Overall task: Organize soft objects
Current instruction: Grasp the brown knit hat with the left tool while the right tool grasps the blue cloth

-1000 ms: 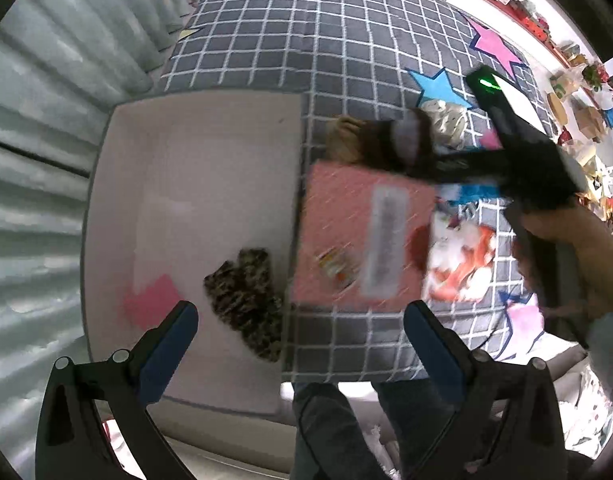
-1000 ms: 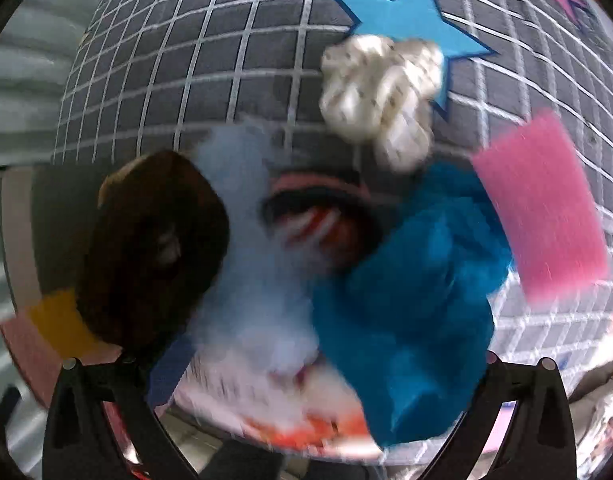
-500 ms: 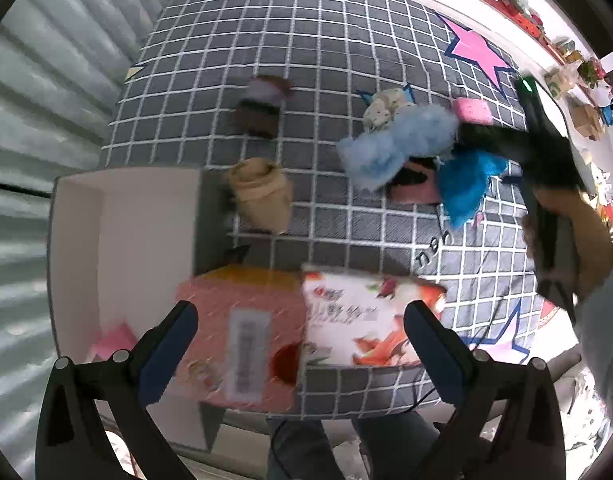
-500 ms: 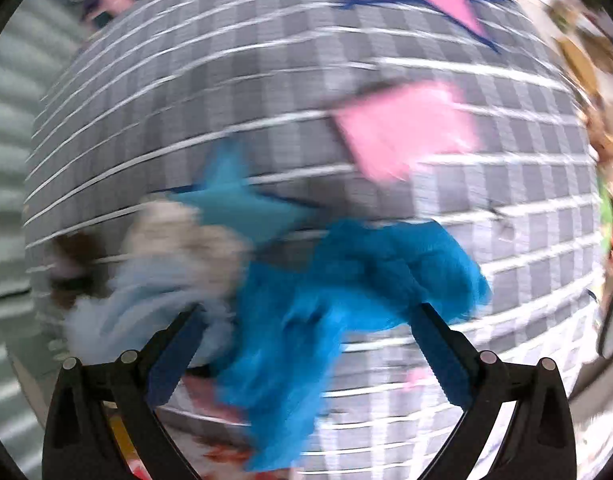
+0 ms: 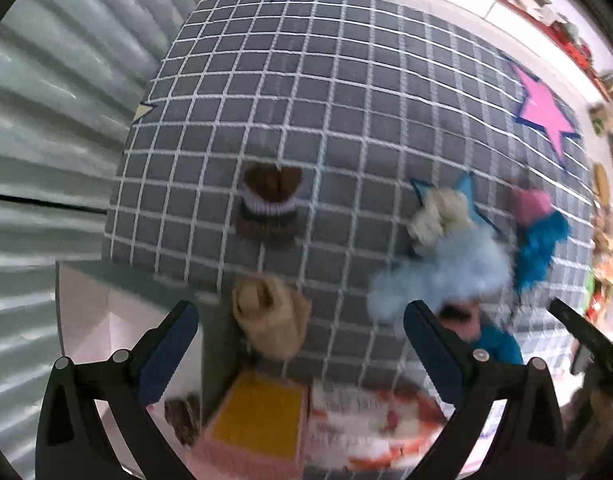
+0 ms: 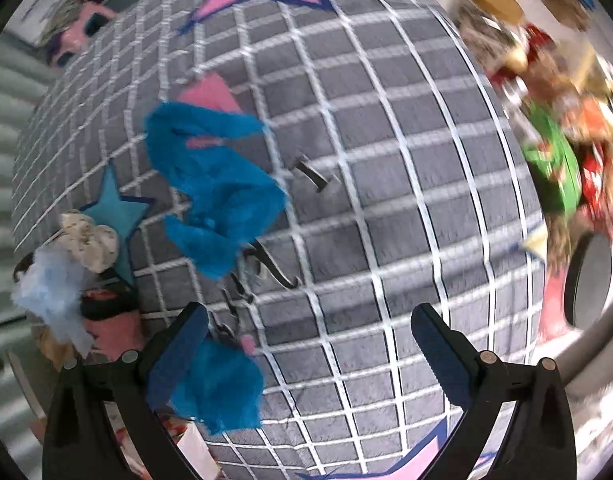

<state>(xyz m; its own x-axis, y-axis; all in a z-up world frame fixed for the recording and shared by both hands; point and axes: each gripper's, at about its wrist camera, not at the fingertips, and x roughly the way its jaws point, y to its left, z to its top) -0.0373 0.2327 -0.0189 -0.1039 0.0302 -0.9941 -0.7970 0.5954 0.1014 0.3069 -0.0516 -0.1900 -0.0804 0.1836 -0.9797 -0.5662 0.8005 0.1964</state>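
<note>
Soft items lie on a grey checked rug [image 5: 346, 120]. A brown knitted item [image 5: 269, 208] sits mid-rug, a tan one [image 5: 272, 320] nearer, just ahead of my open, empty left gripper [image 5: 300, 334]. A light blue fluffy item [image 5: 446, 276], a cream one [image 5: 440, 212] and a bright blue fuzzy one [image 5: 540, 244] lie to the right. In the right wrist view the bright blue fuzzy item [image 6: 214, 184] lies ahead-left of my open right gripper [image 6: 310, 344]; another blue piece [image 6: 218, 388] lies by its left finger. A white box [image 5: 106, 340] is lower left.
A pink and yellow carton [image 5: 258, 424] and a snack packet [image 5: 370, 424] lie near the rug's front edge. A pink square [image 6: 208, 94] lies past the blue item. Assorted clutter [image 6: 554, 120] lines the floor beyond the rug's right side. A corrugated wall [image 5: 66, 120] is left.
My left gripper has swung away from the white box toward the rug's middle. My right gripper has let go of the light blue fluffy item and turned right, away from the pile.
</note>
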